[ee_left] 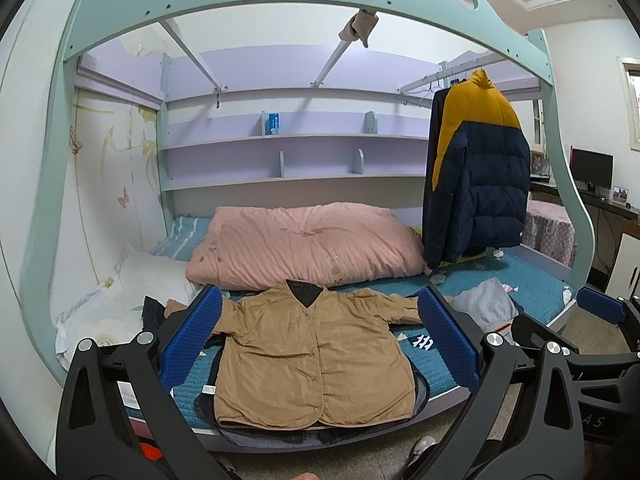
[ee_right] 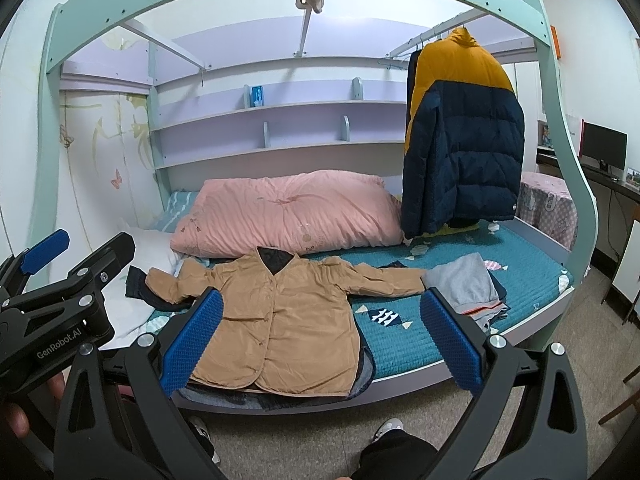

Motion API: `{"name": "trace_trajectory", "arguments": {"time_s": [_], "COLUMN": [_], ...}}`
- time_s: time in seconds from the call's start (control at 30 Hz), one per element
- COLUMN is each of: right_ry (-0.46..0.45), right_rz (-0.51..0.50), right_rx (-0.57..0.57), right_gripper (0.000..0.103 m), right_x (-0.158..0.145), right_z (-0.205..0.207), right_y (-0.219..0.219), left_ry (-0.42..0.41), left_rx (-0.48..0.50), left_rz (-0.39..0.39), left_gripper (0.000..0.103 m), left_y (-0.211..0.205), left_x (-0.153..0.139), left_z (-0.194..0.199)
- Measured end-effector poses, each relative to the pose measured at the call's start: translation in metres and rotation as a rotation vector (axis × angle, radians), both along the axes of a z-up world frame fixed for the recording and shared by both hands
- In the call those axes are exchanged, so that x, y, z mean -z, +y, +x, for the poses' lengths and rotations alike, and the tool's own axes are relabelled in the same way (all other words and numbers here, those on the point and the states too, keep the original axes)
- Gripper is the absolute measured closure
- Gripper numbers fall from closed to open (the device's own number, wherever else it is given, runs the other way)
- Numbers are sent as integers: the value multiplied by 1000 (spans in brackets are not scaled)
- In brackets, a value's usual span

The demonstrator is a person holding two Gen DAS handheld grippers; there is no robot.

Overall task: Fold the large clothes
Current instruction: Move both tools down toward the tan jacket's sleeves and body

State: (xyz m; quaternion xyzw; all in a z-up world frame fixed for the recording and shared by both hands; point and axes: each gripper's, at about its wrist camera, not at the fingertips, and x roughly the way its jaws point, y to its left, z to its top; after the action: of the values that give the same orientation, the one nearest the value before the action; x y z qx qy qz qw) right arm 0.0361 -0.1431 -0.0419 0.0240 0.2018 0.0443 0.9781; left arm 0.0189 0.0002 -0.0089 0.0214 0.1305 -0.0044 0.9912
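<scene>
A tan button-front jacket (ee_left: 304,356) lies flat, front up, sleeves spread, on the teal bed cover near the bed's front edge; it also shows in the right wrist view (ee_right: 288,320). It rests on a dark garment (ee_left: 280,434) that peeks out under its hem. My left gripper (ee_left: 320,340) is open and empty, held back from the bed above the jacket's front. My right gripper (ee_right: 322,336) is open and empty, also short of the bed. The right gripper shows at the right of the left wrist view (ee_left: 592,320), and the left gripper at the left of the right wrist view (ee_right: 72,256).
A pink quilt (ee_left: 304,244) lies behind the jacket. A white pillow (ee_left: 132,292) is at the left. A grey folded garment (ee_left: 486,304) lies at the right. A navy and yellow puffer coat (ee_left: 476,176) hangs over the bed's right end. My feet (ee_right: 384,436) stand on the floor.
</scene>
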Motion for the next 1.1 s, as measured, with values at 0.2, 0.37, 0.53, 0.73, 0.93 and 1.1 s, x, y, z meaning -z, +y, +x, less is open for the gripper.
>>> {"name": "trace_trajectory", "arguments": {"time_s": [0.2,0.37,0.53,0.73,0.93,1.1], "right_ry": [43,91,135,180,246,297], "right_rz": [0,-3,-5,-17,-39,-62], "right_rx": [-2,-6,-8,-12,-31,-70], "right_gripper": [8,7,8,8,8,8], "right_x": [13,28,41,60,85,108], "right_z": [28,58,95,140,196,246], "right_y": [-2,0,5,13,31,56], "left_ry": [45,97,143,198,257,314], "left_rx": [-9,-14,-28,-41,-68,-111], "left_rz": [20,26,34,28,15,15], "left_gripper": [5,5,5,5,5,5], "left_y": [-4,0,4,16,37,66], "left_x": [17,32,48,67,96,122], "left_z": [28,61,103,153,212,255]}}
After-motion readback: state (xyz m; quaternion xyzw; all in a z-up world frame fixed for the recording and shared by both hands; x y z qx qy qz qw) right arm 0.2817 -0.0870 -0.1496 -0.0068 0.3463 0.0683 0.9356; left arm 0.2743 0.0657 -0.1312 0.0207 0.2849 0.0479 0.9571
